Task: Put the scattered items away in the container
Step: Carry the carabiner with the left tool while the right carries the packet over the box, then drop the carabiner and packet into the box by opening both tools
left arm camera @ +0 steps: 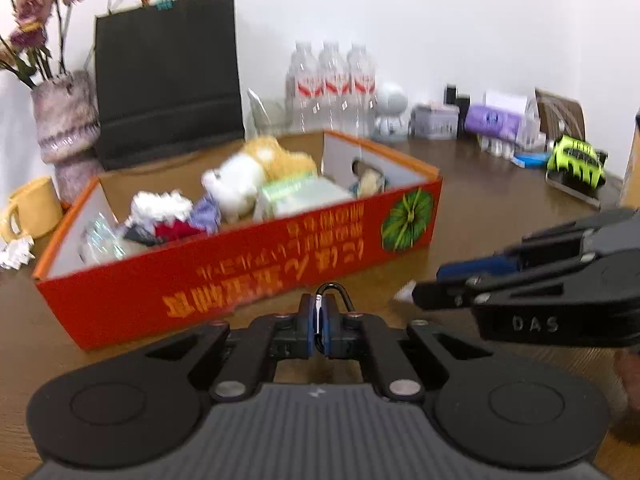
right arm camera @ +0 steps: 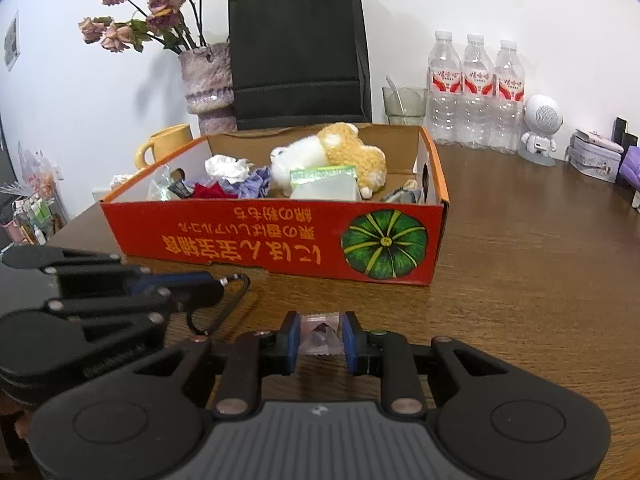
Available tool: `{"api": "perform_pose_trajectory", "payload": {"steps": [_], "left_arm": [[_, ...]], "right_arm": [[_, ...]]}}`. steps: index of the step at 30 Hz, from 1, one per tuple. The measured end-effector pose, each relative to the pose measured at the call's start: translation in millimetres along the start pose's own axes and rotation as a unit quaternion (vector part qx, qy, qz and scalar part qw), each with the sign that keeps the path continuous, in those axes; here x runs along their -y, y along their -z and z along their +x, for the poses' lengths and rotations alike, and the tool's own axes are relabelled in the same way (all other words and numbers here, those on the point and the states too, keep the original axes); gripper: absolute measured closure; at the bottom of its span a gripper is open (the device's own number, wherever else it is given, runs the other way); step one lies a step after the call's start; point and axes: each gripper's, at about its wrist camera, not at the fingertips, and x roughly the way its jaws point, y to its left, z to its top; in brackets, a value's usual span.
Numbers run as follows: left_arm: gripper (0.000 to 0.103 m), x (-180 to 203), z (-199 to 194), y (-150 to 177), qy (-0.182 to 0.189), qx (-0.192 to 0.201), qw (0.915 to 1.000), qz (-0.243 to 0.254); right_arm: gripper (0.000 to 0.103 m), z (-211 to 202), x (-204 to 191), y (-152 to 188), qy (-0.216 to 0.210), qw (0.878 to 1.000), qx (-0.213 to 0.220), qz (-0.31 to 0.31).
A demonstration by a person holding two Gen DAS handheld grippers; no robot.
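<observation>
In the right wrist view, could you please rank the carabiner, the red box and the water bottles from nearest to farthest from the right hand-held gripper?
1. Carabiner, just left of the right hand-held gripper.
2. Red box, straight ahead.
3. Water bottles, far back right by the wall.

Two grippers are in play: the left gripper [left arm camera: 319,316] and the right gripper [right arm camera: 319,338]. One black carabiner [right arm camera: 224,304] and one small clear-wrapped sweet [right arm camera: 319,338] are out of the box. One red cardboard box [right arm camera: 272,240] stands on the one wooden table [right arm camera: 540,280], printed with one green pumpkin [right arm camera: 385,243]. Inside the box lie one plush toy [right arm camera: 332,152], one green-edged packet [right arm camera: 324,180], and one white crumpled paper [right arm camera: 226,168]. Behind stand three water bottles [right arm camera: 476,92], one black paper bag [right arm camera: 300,52], one vase [right arm camera: 208,80] of dried roses, one yellow mug [right arm camera: 168,144], one glass [right arm camera: 404,106] and one white robot figure [right arm camera: 542,128].
</observation>
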Motion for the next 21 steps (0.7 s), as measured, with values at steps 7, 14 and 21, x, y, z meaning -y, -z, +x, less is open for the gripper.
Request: {"api": "perform_pose_trajectory", "payload": {"steps": [7, 14, 21], "left_arm": [[0.098, -25, -35, -43, -0.007, 0.068, 0.9974, -0.021], [0.098, -73, -16, -84, -0.037, 0.088, 0.9921, -0.081], [0.098, -105, 29, -75, -0.043, 0.050, 0.9914, -0.113]], "right_arm": [[0.082, -29, -13, -44, -0.028, 0.998, 0.060, -0.018], [0.082, 6, -29, -105, -0.003, 0.996, 0.084, -0.039], [0.082, 63, -28, -120, 0.018, 0.998, 0.058, -0.025]]}}
